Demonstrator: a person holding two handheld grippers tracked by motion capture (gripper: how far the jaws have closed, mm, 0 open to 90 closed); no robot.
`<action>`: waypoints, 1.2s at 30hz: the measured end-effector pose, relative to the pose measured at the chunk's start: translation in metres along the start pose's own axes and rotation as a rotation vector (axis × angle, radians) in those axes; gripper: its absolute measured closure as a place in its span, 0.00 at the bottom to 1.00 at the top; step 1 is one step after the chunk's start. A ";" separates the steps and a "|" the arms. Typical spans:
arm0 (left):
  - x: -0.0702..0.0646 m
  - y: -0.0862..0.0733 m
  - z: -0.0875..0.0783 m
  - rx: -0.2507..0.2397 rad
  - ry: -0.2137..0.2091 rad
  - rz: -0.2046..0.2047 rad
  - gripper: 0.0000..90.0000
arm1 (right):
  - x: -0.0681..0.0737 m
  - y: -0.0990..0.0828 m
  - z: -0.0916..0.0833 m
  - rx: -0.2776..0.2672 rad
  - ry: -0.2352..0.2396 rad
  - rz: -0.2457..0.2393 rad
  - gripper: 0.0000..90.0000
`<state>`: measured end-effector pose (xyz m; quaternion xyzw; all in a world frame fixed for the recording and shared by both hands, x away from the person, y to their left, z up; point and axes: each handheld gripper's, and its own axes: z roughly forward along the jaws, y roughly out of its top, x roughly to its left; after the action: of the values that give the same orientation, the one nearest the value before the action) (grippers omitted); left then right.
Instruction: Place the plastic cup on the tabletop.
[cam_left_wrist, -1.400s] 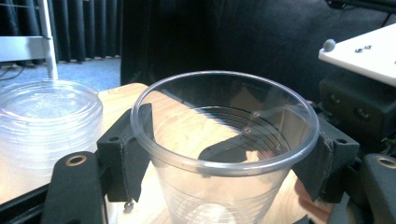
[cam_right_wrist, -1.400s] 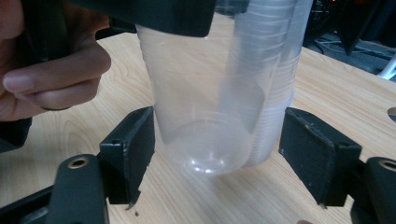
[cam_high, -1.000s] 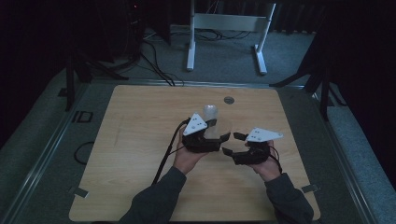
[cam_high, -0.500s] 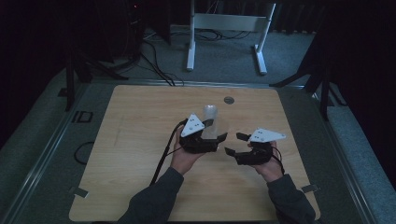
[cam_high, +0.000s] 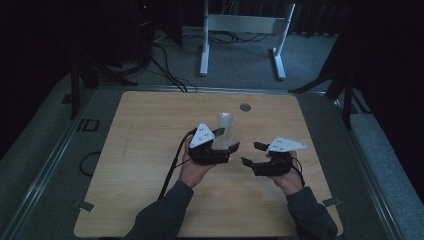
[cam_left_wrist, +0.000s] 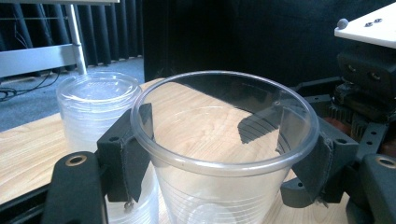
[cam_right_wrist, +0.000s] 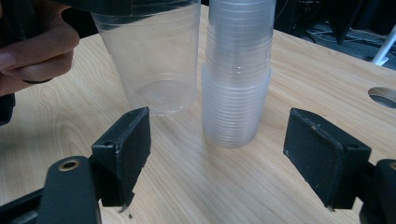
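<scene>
A clear plastic cup (cam_left_wrist: 224, 154) stands upright between the jaws of my left gripper (cam_high: 229, 146), which is shut on it just under the rim. The cup (cam_right_wrist: 149, 56) hangs a little above the wooden table (cam_high: 140, 165). Right beside it, a stack of upside-down clear cups (cam_high: 225, 124) (cam_right_wrist: 238, 74) (cam_left_wrist: 95, 112) stands on the table. My right gripper (cam_high: 251, 154) (cam_right_wrist: 217, 154) is to the right of the left one, low over the table. It is open, its jaws wide apart and pointing at the cup and the stack with nothing between them.
A round hole (cam_high: 245, 107) (cam_right_wrist: 383, 95) sits near the table's far edge. The hand (cam_right_wrist: 32, 51) that holds the left gripper is at the left of the right gripper view. A white frame (cam_high: 240, 25) and cables (cam_high: 165, 60) lie on the floor beyond the table.
The left gripper and its cup have shifted slightly left, away from the right gripper. The right gripper has stayed where it was, still open.
</scene>
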<state>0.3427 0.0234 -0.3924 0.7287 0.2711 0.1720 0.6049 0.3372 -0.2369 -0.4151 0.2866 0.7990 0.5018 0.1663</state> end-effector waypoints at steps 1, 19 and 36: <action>0.000 0.000 0.000 -0.001 0.000 -0.001 0.30 | 0.000 0.000 0.000 -0.001 0.000 0.000 0.26; 0.005 -0.003 -0.007 0.000 0.029 0.006 0.30 | -0.002 0.001 0.000 -0.002 -0.005 0.006 0.26; 0.010 -0.009 -0.013 0.005 0.055 0.008 0.30 | -0.002 0.001 0.001 -0.005 -0.007 0.012 0.26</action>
<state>0.3414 0.0408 -0.3993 0.7261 0.2852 0.1935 0.5950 0.3396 -0.2370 -0.4148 0.2926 0.7954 0.5039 0.1668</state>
